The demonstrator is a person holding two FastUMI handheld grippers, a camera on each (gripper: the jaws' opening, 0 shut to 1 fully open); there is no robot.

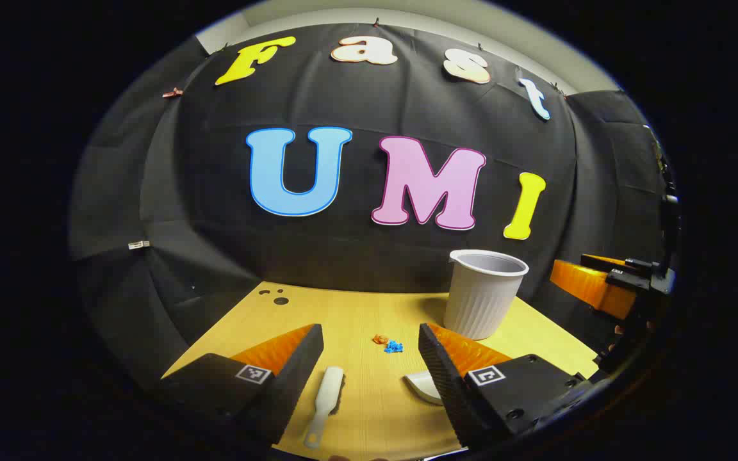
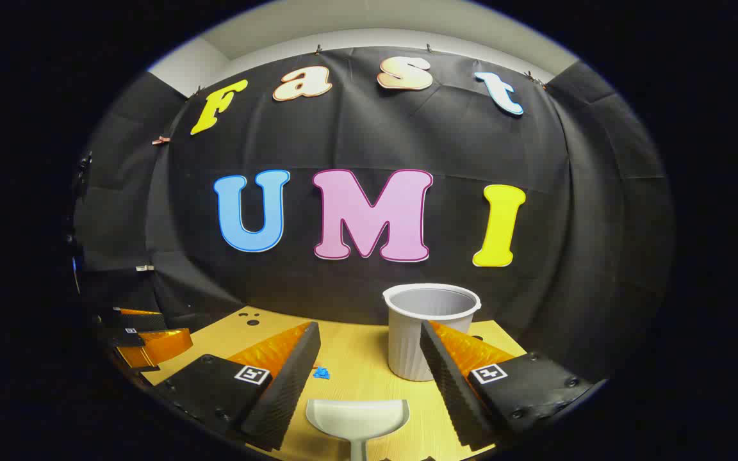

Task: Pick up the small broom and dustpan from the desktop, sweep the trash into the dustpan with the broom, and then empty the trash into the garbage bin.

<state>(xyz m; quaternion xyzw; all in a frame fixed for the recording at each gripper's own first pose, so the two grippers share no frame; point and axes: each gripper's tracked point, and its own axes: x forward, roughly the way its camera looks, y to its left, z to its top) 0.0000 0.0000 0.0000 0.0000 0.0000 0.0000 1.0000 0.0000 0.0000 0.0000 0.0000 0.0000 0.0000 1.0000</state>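
both tongs hang spread wide above the desk (image 1: 356,307), gripping nothing. in the left gripper view the left gripper (image 1: 369,355) has its jaws apart, and the broom (image 1: 325,404) lies flat on the wood between them, nearer the left-hand finger, handle toward the camera. the trash (image 1: 389,344), small orange and blue bits, sits just beyond, with the bin (image 1: 483,293) upright to the right and the other gripper at the far right edge. in the right gripper view the right gripper (image 2: 369,358) is also open; the dustpan (image 2: 356,419) lies on the desk between its fingers, scoop facing away, the bin (image 2: 430,330) just behind, a blue bit of trash (image 2: 321,372) by the left-hand finger.
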